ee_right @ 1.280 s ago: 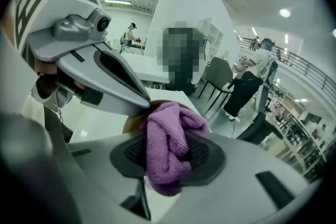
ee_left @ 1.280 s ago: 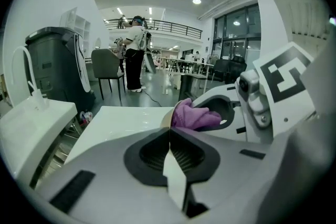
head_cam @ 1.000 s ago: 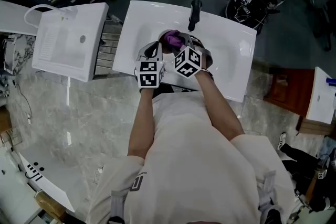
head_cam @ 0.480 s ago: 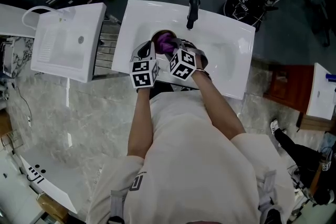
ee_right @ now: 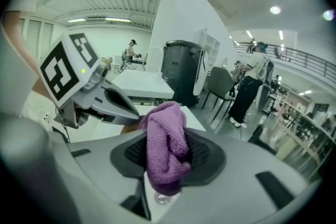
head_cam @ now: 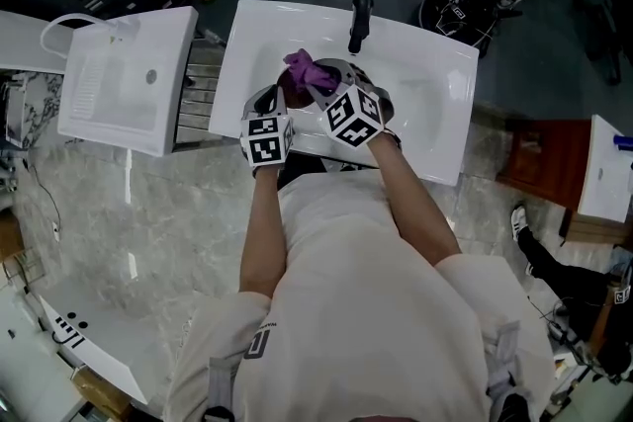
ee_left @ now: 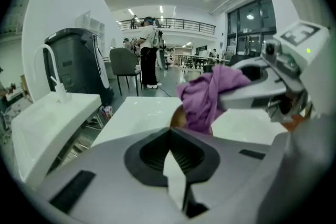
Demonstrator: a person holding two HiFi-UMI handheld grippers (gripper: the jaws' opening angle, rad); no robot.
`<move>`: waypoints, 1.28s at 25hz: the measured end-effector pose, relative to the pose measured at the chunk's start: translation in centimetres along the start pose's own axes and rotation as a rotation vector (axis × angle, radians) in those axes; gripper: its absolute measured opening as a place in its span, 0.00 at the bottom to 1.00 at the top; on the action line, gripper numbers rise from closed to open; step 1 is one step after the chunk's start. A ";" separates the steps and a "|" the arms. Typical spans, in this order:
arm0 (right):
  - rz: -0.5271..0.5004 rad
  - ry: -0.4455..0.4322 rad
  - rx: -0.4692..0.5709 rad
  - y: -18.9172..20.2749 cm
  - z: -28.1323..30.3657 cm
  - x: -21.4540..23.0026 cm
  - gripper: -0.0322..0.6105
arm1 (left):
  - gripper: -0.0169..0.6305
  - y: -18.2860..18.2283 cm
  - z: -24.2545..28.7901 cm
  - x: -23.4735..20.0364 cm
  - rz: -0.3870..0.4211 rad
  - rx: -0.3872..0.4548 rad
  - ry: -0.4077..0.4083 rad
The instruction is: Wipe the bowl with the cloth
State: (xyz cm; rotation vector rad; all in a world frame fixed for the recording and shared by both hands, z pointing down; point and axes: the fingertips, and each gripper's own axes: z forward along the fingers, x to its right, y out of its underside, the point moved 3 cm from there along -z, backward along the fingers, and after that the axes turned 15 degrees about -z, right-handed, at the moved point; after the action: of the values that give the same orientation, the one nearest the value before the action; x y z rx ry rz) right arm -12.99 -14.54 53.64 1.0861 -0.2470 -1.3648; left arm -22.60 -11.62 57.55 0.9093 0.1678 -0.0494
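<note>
Two grippers are held close together over the white basin surface (head_cam: 435, 84), in front of the black tap (head_cam: 360, 23). On the right gripper (ee_right: 167, 162) the jaws are clamped on the purple cloth (ee_right: 165, 144), which bunches above the pads and hangs a little below them. On the left gripper (ee_left: 169, 132) the jaws are drawn together, pinching the brown rim of the bowl (ee_left: 177, 117) at their tips; little else of the bowl shows. The cloth lies against the bowl, just beyond the left jaws. A second white basin (head_cam: 129, 74) stands to the person's left, apart from the first.
</note>
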 end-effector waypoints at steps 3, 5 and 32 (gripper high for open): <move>0.047 0.085 -0.015 0.7 -1.2 2.5 0.24 | 0.04 0.9 -0.2 0.0 0.121 -0.021 -0.021; 0.124 0.105 0.011 1.0 -2.0 3.7 0.24 | 0.04 1.1 -0.3 1.3 0.259 -0.021 -0.004; 0.325 -0.177 0.040 2.7 -0.5 0.4 0.24 | 0.04 -1.3 -2.1 6.1 1.285 0.131 0.141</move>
State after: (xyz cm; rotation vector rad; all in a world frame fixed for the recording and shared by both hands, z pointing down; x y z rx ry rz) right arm -10.78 -15.11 55.18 0.9126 -0.5583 -1.1661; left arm -17.04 -10.61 54.25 1.0125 -0.3140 1.2055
